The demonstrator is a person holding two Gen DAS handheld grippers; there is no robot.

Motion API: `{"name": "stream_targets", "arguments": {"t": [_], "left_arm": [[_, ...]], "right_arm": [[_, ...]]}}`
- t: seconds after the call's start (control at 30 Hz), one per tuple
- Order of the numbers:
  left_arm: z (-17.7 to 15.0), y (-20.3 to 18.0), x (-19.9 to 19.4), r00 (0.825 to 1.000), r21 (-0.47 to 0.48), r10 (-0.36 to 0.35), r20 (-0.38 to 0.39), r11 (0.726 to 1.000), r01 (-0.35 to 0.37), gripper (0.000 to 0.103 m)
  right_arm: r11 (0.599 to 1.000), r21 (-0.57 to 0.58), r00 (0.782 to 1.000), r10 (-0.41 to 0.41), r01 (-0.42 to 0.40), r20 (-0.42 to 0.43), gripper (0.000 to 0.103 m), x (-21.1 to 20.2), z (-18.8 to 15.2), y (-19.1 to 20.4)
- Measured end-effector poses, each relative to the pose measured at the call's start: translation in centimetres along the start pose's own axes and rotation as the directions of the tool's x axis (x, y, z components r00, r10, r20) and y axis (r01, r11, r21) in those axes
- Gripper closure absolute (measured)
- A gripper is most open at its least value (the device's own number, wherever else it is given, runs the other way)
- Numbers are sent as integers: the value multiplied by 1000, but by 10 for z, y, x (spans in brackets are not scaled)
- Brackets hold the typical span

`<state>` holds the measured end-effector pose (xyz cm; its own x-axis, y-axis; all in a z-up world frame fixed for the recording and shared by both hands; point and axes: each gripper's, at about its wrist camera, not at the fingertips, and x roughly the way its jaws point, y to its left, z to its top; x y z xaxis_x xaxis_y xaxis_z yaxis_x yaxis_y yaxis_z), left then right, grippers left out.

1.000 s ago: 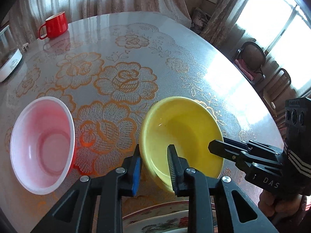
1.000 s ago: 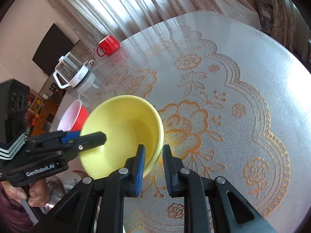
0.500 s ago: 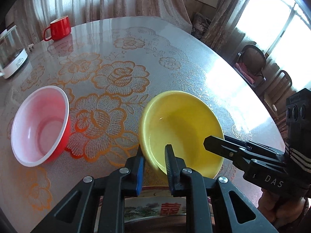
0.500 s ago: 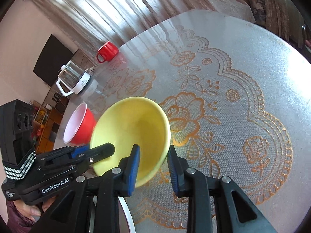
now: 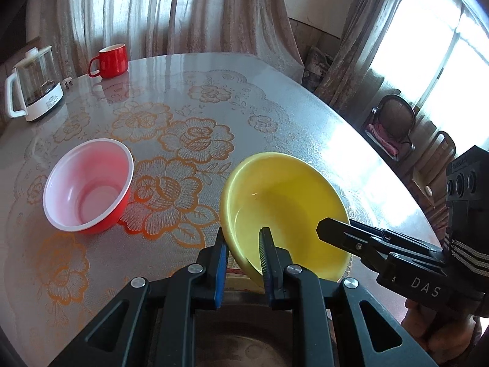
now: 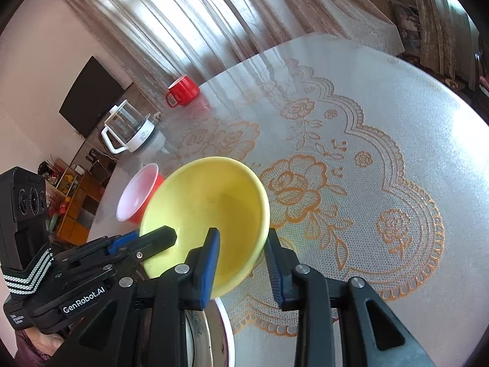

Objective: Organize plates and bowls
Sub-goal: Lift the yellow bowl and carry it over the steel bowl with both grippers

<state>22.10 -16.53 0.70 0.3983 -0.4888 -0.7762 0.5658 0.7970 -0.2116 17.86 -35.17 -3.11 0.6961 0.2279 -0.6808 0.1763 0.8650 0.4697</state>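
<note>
The left gripper (image 5: 243, 240) pinches the yellow bowl (image 5: 284, 211) by its rim, above the table (image 5: 275, 104). The right gripper (image 6: 241, 241), marked "DAS", is opening around the rim, probably not touching. The left one reads "GenRobot.AI".

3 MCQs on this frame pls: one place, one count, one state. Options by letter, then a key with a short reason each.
1. Where does the red mug stand?
A. at the table's far edge, near the glass kettle
B. inside the yellow bowl
C. on a chair

2. How many bowls are in view?
A. one
B. two
C. four

3. What is the left gripper doing?
A. hanging open over the red bowl
B. clamped on the yellow bowl's near rim
C. holding the mug

Key:
1 A: the mug sits by the curtain, close to the kettle.
2 B: only the yellow bowl and the red bowl show.
3 B: its fingers straddle and pinch the rim.
</note>
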Motion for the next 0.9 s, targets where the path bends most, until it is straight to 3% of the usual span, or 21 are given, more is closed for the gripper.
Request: {"name": "stream_targets", "arguments": {"t": [0.5,0.9], "left_arm": [[-25,1,-68,988,-58,15,153,998,-6,83],[-88,31,-101,987,-162,5,162,986,22,83]], "right_arm": [[995,-76,994,76,-70,81,73,-46,-10,43],[981,-132,990,142,-140,6,72,-54,-47,78]]}}
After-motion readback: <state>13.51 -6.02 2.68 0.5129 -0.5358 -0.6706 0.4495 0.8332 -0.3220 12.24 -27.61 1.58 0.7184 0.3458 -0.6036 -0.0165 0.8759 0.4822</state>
